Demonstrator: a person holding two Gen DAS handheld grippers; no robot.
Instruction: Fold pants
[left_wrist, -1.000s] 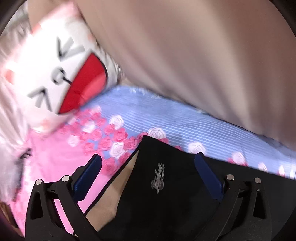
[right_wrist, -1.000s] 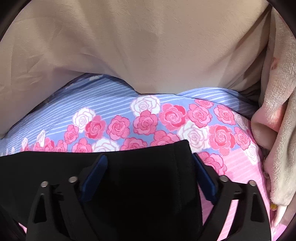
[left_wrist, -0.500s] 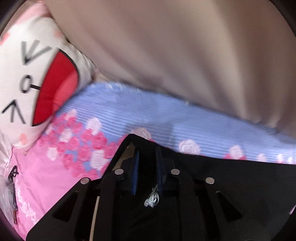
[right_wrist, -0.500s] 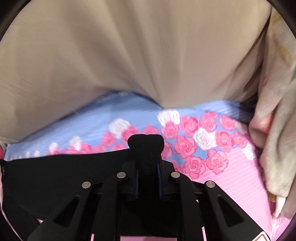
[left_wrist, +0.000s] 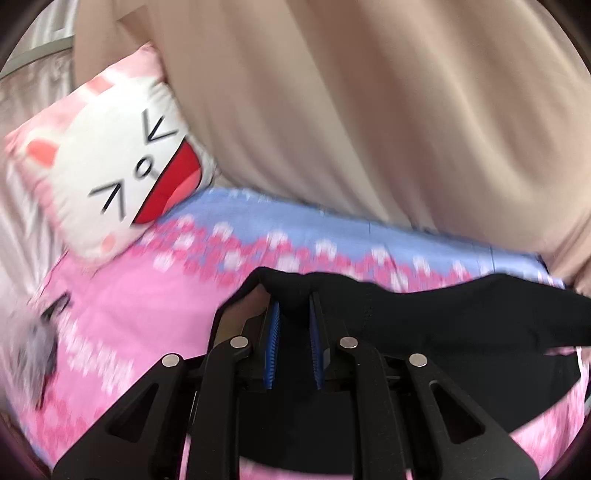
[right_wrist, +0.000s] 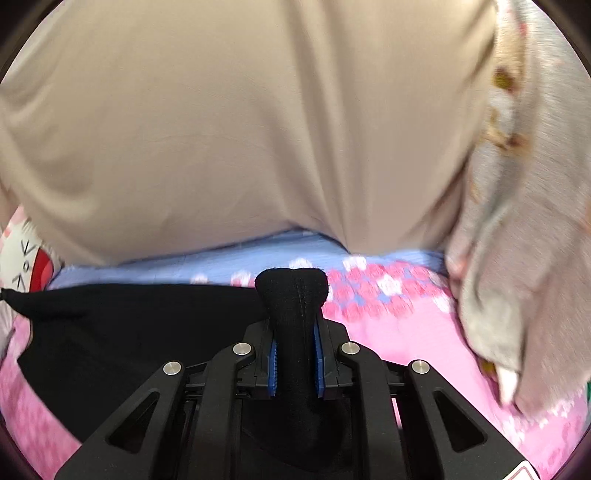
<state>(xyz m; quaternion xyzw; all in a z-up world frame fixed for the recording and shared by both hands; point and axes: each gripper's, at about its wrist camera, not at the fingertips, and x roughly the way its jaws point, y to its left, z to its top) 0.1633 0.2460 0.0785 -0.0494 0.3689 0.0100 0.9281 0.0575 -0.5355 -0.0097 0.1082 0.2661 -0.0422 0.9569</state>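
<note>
Black pants (left_wrist: 443, 332), one item, raised off floral bedsheet (left_wrist: 129, 314) and stretched between two tools. Left gripper (left_wrist: 293, 332): jaws narrow, clamped on one corner, cloth bunched between the blue pads. Right gripper (right_wrist: 295, 354): likewise clamped, a tuft poking past its tips. Handling advice: keep both ends level and taut, carry the edge over evenly, avoid sagging. Cartoon pillow (left_wrist: 122, 166) lies beyond.

you get soft, even, fairly bright light in both views, with no glare and only faint shadows in the curtain (left_wrist: 369, 129) folds. motion blur smears the sheet (left_wrist: 122, 295) roses and the blanket (right_wrist: 524, 221). the gripper frames stay sharp. fisheye bending curves the edges, and dark corners ring each picture.
</note>
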